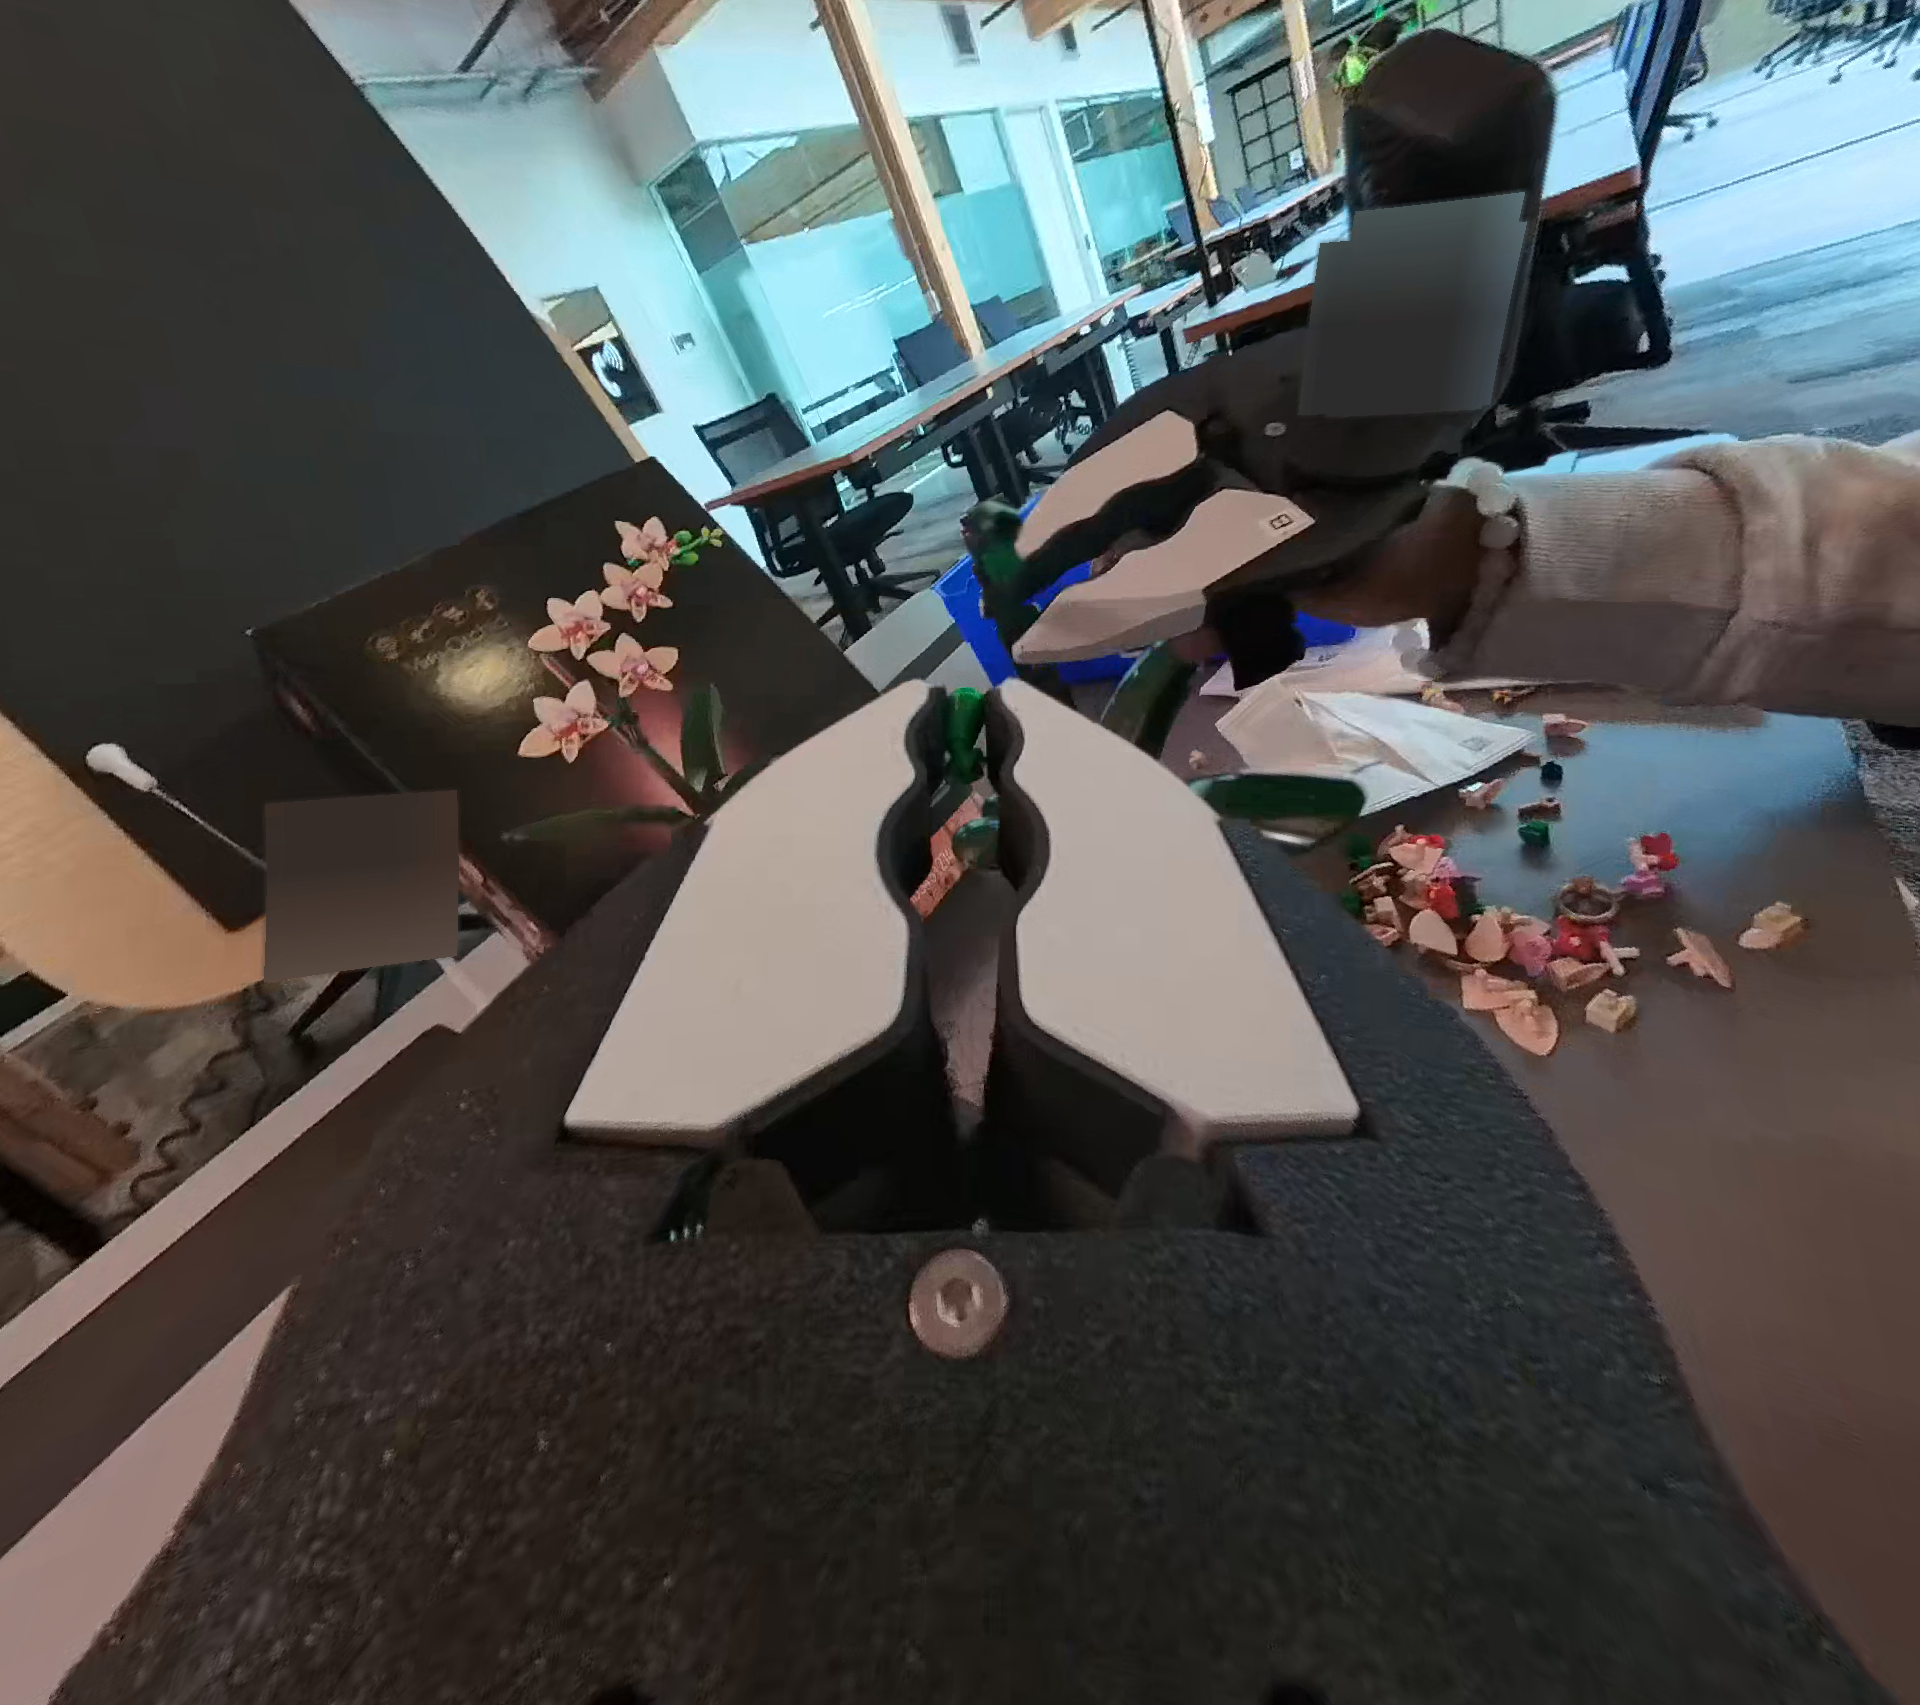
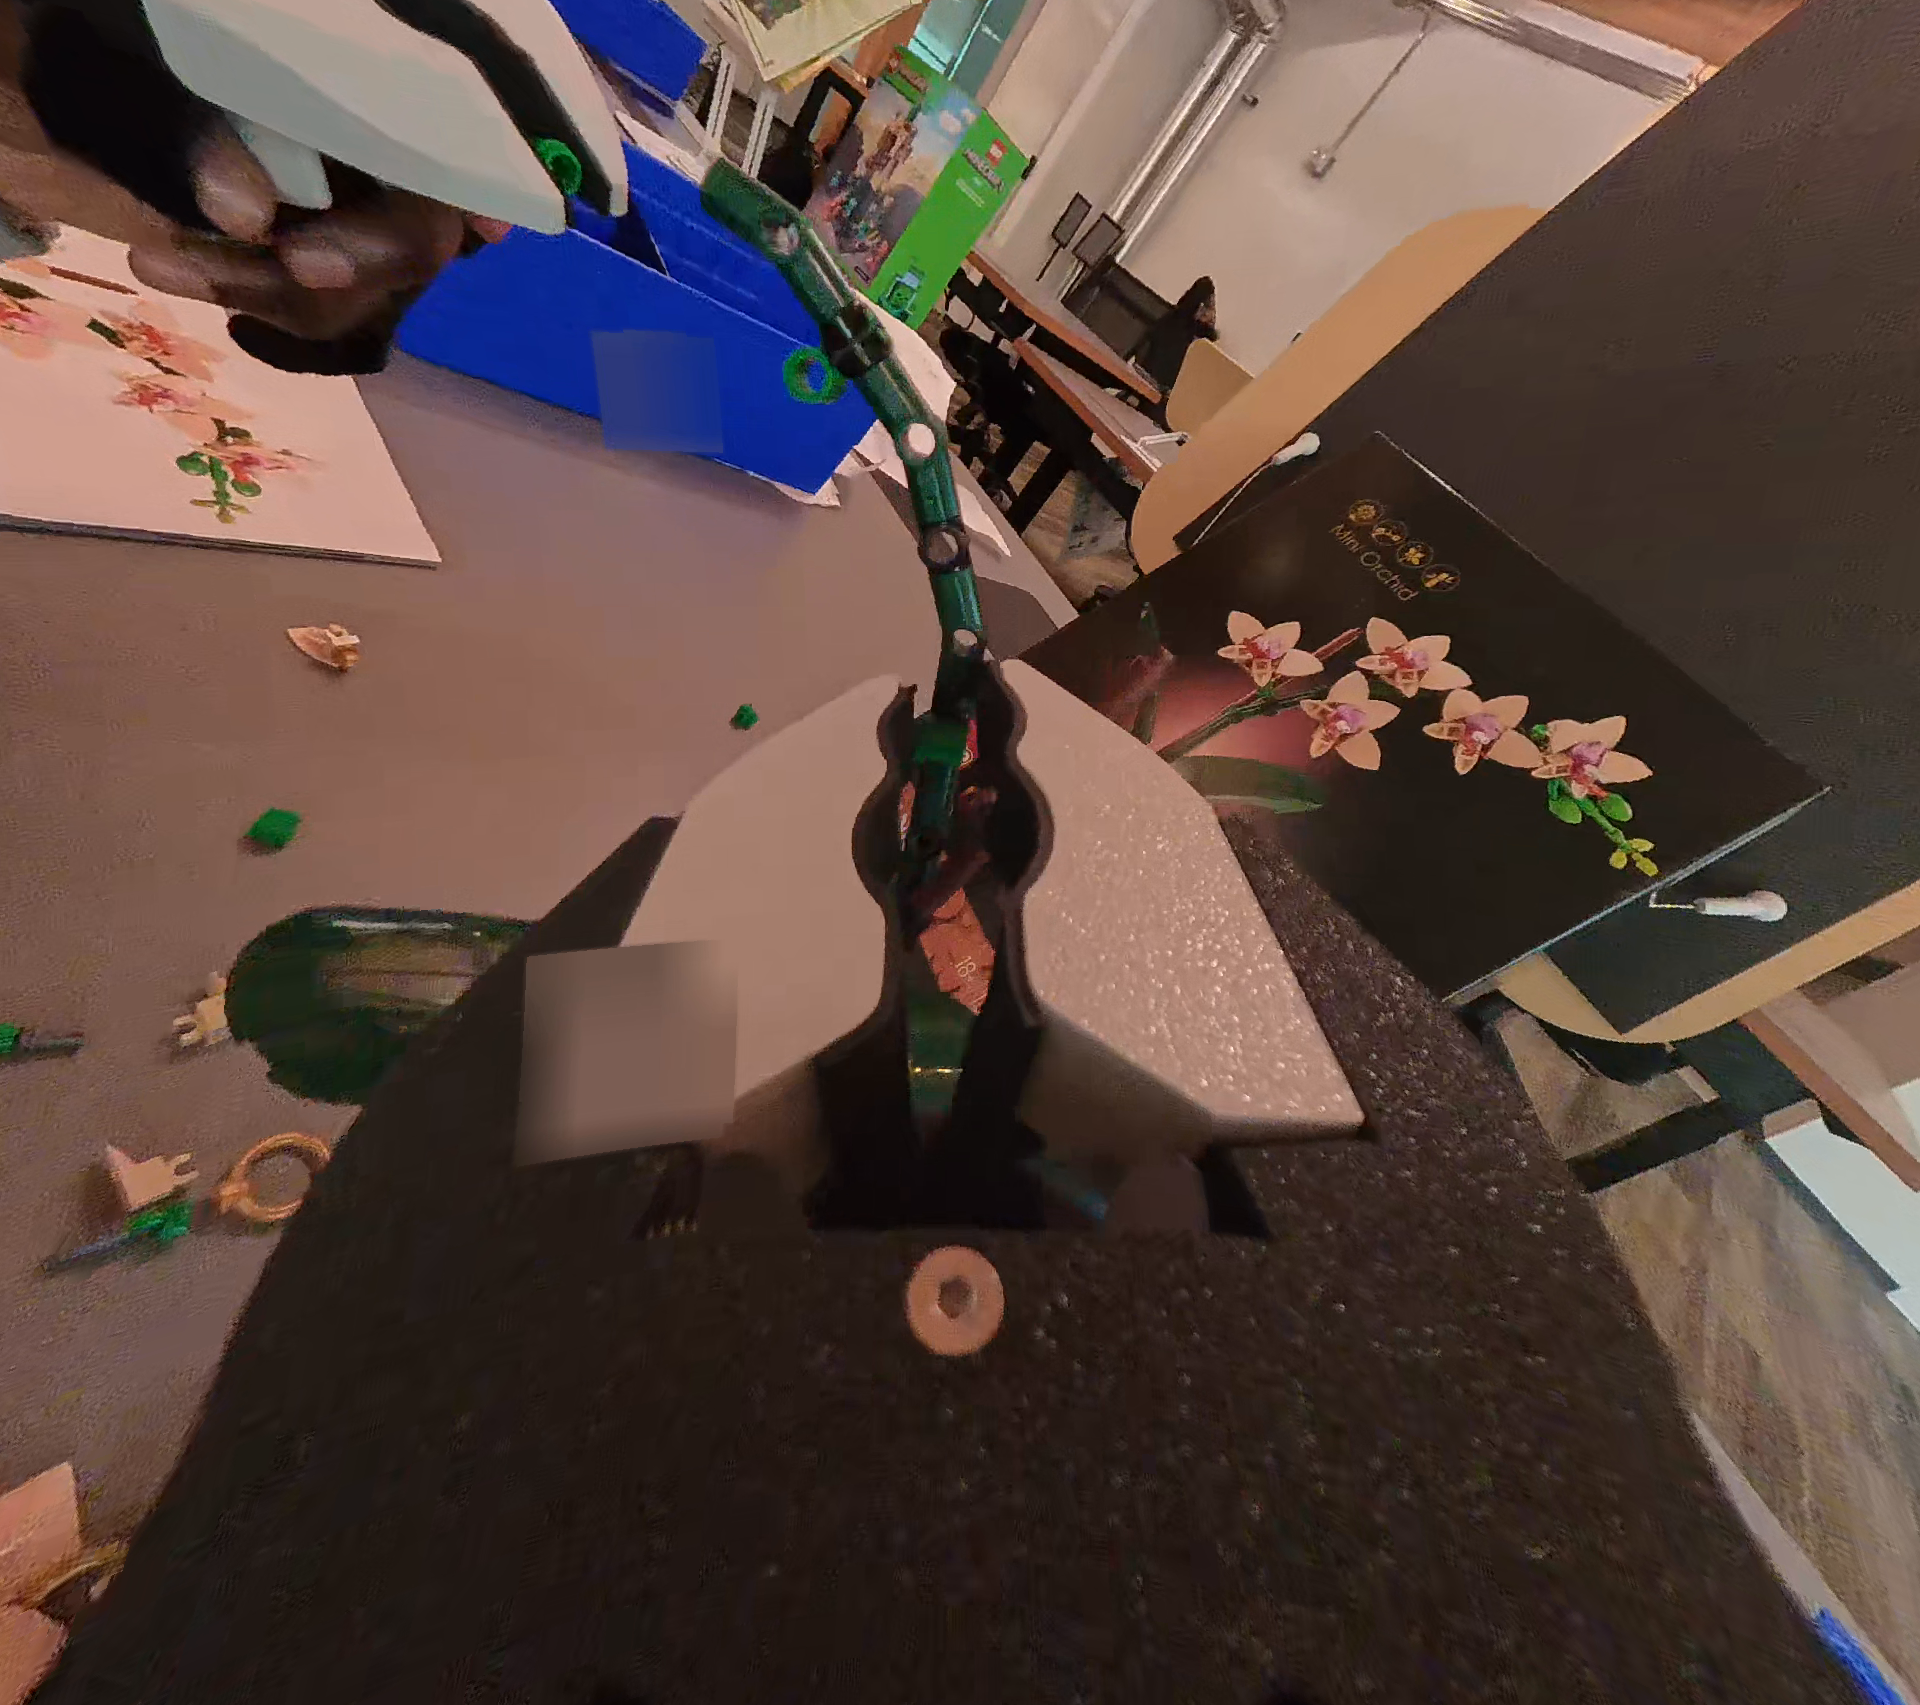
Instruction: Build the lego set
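Observation:
In the right wrist view my right gripper [image 2: 951, 684] is shut on the lower end of a curved dark green lego stem [image 2: 940, 492], held above the grey table [image 2: 582, 616]. The stem arcs up and left, with a bright green ring [image 2: 808, 375] on it. My left gripper [image 2: 582, 190] is near the stem's top end, shut on a small green ring piece [image 2: 556, 164]. In the left wrist view my left gripper [image 1: 961, 699] pinches that green piece [image 1: 961, 736]. The right gripper [image 1: 1023, 585] and stem [image 1: 995, 559] are just beyond it.
The black orchid set box [image 2: 1455, 720] stands at the table's edge. A blue bin [image 2: 623, 325] and the open instruction booklet [image 2: 156, 408] lie to the left. Several loose pink, tan and green pieces [image 1: 1507, 928], green leaves [image 2: 353, 990] and paper bags [image 1: 1382, 741] litter the table. The grippers' ends are close to 10 cm from one another.

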The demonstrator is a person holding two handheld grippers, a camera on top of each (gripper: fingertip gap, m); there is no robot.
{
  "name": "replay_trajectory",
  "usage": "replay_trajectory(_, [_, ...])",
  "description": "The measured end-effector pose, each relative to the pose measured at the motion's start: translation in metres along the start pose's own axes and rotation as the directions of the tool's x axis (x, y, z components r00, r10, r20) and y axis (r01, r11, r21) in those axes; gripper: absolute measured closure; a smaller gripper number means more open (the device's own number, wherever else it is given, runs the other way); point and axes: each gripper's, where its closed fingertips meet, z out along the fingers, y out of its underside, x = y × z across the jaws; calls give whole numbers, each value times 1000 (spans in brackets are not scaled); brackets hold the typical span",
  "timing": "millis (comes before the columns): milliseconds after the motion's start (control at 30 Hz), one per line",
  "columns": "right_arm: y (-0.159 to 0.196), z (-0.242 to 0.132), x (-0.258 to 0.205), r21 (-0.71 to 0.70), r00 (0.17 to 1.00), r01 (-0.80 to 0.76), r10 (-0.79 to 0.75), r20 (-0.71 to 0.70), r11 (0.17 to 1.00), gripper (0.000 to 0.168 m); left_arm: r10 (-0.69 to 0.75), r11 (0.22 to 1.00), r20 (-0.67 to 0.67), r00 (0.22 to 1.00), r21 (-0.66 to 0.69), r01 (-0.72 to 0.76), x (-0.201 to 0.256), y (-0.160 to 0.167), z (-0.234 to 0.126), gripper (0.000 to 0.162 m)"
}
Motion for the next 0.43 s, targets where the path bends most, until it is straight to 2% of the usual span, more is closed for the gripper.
replay_trajectory(167, [-5,-4,-7,7,998,-16,16,56,1000,131,96,992,-65,993,85,-90,18,-17,-3,156])
replay_trajectory(300, [-24,-20,-11,87,988,-132,123,98,987,112,220,964,-100,970,177,-200,38,-38,-6,156])
replay_trajectory(367, [-34,-37,-12,110,962,-254,240,130,961,113,300,942,-113,947,190,-276,50,-46,-5,156])
replay_trajectory(433, [-53,-60,-26,138,863,-473,426,273,870,125,380,916,-136,915,193,-352,67,-50,1,156])
